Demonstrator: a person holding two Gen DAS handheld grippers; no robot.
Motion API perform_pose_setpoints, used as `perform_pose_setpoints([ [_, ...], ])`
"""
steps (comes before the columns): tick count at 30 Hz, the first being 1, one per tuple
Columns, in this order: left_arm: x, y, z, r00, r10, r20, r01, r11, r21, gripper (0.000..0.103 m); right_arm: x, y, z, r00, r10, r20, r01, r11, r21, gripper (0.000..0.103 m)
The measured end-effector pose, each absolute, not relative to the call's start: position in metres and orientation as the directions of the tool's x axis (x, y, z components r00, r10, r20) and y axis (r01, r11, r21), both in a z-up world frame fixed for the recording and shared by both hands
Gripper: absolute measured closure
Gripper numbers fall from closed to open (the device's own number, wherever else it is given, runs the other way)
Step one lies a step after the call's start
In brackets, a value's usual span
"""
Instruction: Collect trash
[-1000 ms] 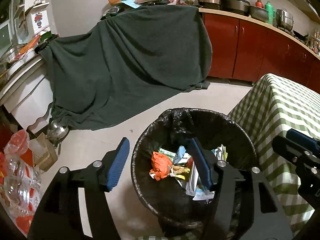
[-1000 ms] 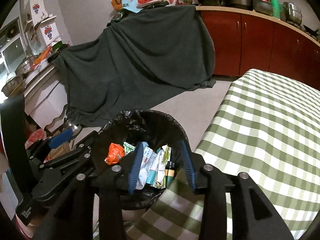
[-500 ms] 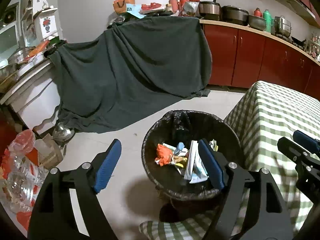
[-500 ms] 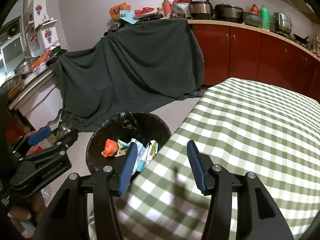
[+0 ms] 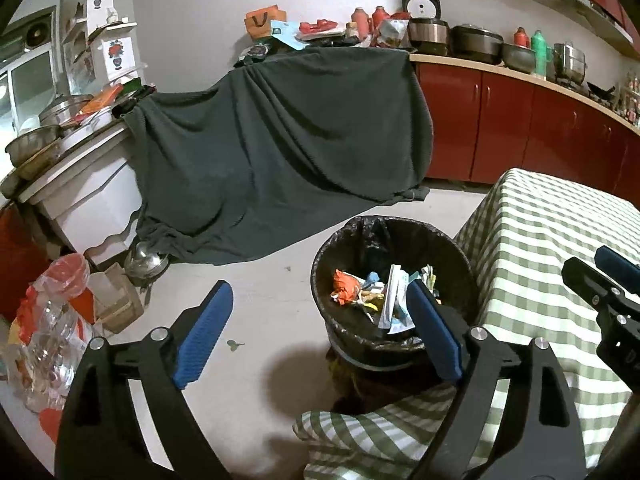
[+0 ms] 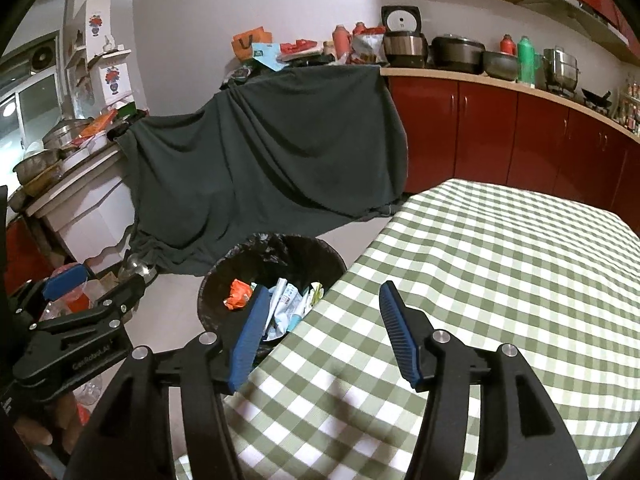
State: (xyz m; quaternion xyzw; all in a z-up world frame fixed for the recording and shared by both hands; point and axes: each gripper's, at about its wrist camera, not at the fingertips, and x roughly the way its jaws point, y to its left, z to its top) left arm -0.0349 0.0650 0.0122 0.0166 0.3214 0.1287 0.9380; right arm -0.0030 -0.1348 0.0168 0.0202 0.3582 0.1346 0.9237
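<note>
1. Since the earlier frame, both my grippers have drawn back from the trash bin; its wrappers now lie farther off.
2. Left gripper: jaws just widening, released, nothing between them.
3. Right gripper: jaws just widening, empty, over the checked tablecloth.
4. Bin: on the floor beside the table, black-lined; the orange item is probably a crumpled packet.

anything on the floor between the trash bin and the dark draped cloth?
Bare floor between the trash bin and the dark cloth, apart from one tiny speck; the left wrist view shows it best.
</note>
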Motion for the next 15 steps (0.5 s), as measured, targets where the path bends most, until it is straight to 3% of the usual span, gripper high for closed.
perform_pose_setpoints([
  [15, -0.056, 0.068, 0.026, 0.777, 0.244, -0.580, -0.232, 0.968, 0.097, 0.015, -0.019, -0.131, 0.031, 0.742, 0.255, -0.620, -0.234, 0.965, 0.117, 0.044],
])
